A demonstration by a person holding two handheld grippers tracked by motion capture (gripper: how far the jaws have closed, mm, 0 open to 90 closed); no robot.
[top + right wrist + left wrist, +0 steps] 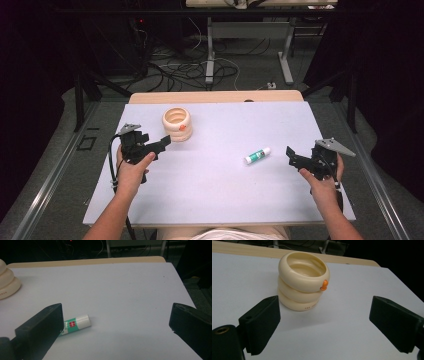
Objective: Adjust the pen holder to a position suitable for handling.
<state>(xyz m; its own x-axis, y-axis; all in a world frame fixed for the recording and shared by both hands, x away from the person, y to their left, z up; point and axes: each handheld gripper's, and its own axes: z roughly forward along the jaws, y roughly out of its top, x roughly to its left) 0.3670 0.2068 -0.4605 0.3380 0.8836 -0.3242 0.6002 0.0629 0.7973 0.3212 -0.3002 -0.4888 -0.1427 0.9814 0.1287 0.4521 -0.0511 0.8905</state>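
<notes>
both black jaws of the left gripper (pixel 324 325) stand spread with nothing between them, aimed at the cream ribbed holder (pixel 303 280) just ahead, near the white table's (pixel 225 190) far left edge. it looks like an approach; next would be closing in on it squarely. three stacked rings, hollow, a small orange nub on its rim. the right gripper (pixel 115 330) hangs spread too, beside the glue stick (pixel 76 325).

On the table (pixel 210 195), the ringed pot (pixel 177 123) is set at ten o'clock and the glue stick (pixel 257 156) at three, well apart; the left gripper (pixel 162 143) is held just beside the pot, the right gripper (pixel 291 154) near the stick
</notes>
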